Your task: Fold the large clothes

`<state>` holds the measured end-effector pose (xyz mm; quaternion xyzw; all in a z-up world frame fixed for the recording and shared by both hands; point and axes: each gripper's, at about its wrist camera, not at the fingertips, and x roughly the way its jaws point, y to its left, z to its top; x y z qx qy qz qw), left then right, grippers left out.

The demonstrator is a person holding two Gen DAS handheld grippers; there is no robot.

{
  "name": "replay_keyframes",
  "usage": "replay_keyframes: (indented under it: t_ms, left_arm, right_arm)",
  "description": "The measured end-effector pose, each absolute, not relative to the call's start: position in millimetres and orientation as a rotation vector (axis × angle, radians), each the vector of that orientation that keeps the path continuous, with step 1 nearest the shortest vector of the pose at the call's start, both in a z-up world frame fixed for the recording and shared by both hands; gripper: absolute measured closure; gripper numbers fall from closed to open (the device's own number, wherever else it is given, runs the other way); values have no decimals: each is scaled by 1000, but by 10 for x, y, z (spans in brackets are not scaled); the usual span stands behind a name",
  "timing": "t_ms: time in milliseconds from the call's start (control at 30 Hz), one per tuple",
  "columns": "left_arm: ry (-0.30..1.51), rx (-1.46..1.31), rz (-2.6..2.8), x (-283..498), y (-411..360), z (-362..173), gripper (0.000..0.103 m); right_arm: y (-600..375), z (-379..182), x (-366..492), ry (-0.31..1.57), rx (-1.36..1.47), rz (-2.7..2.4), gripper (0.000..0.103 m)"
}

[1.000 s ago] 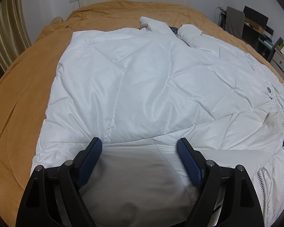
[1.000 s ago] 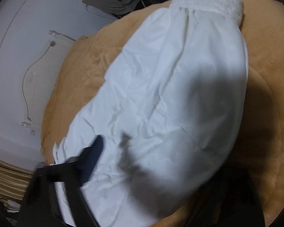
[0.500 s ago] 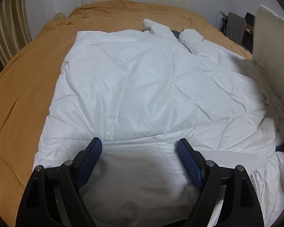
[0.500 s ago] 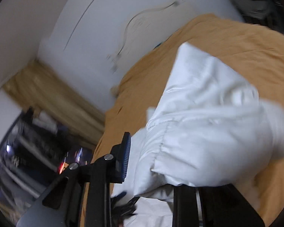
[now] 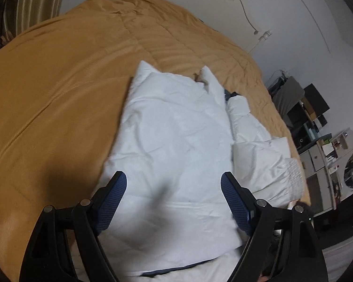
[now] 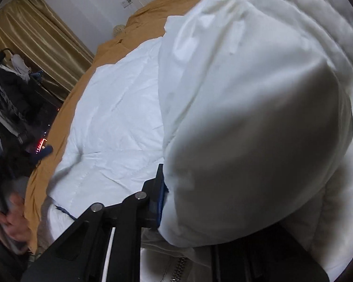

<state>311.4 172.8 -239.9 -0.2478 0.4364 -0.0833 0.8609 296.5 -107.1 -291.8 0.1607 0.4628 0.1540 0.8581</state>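
A large white quilted puffer jacket [image 5: 176,145] lies spread on an orange bedspread [image 5: 58,89]. Its sleeve with a gathered cuff [image 5: 291,176] lies at the right in the left wrist view. My left gripper [image 5: 174,202] is open and empty, held above the jacket's near hem. My right gripper [image 6: 188,197] is shut on a puffy fold of the jacket's sleeve [image 6: 247,108], which bulges over it and hides the right finger. The jacket body [image 6: 120,108] lies flat behind it, and a zipper [image 6: 178,268] shows below.
A white headboard [image 5: 223,4] stands at the far end of the bed. A desk, chair and shelves [image 5: 313,122] are to the right. Gold curtains [image 6: 35,47] and dark clutter [image 6: 9,89] lie left of the bed. A hand [image 6: 14,221] shows at the lower left.
My left gripper has swung left and up, still open, so more bedspread shows. My right gripper has carried the sleeve over onto the jacket body, still shut on it.
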Motion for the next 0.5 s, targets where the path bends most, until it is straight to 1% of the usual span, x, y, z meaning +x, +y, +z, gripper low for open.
replay_keyframes:
  t_ms: [100,200,267,367,433,500]
  left_arm:
    - [967,-483,-278,3450,1200,-1974,20]
    - [1049,-360,-378,3771,364,-1619,20]
    - [1099,-239,-437,3903,-210,-1509,20]
    - [1203,-1,-432,4091,-1020,-1579,20]
    - [1305,167,-384,4219,-1460,-1808,20]
    - [1391,283,-295,4253,-1654,-2099,20]
  right_arm:
    - [-990,-2924,2898,943,286,318,88]
    - [-920,-2962,2862,924,257,314,87]
    - [-928,-2962,2832,922,266,322,87]
    - [-924,-2998,2857,917,294,336,87]
    - [-920,-3002,2838,914,297,339,87]
    - [-906,-3007,2854,912,299,343,85]
